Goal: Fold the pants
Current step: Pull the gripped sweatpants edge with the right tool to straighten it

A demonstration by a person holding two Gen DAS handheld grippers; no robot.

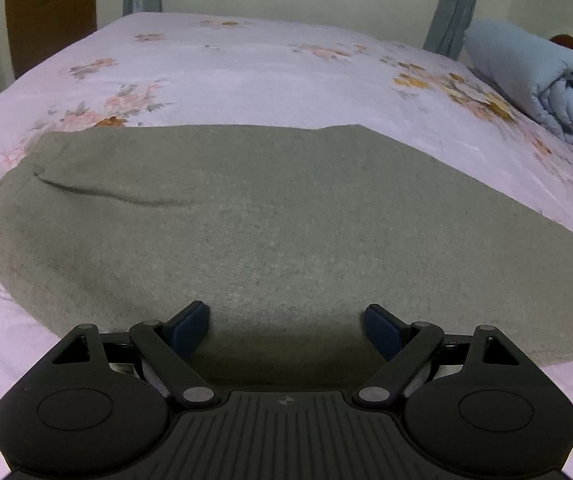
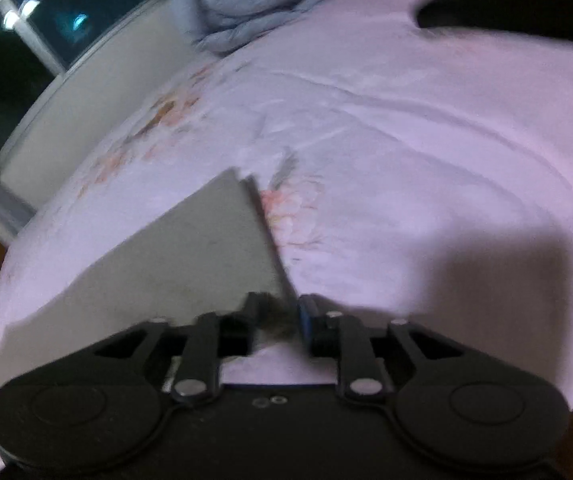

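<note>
The grey-green pants (image 1: 270, 232) lie flat on the floral pink bedsheet (image 1: 226, 76), filling the middle of the left wrist view. My left gripper (image 1: 286, 328) is open, jaws wide apart, just above the near edge of the pants, holding nothing. In the right wrist view the pants (image 2: 190, 248) show as a grey wedge at lower left. My right gripper (image 2: 278, 320) has its jaws close together around the near corner edge of the pants, pinching the cloth.
A rolled light-blue quilt (image 1: 534, 76) lies at the bed's far right; it also shows in the right wrist view (image 2: 242, 4). A dark object (image 2: 514, 0) sits at the bed's far corner. A window (image 2: 26, 40) and wall run along the bed's side.
</note>
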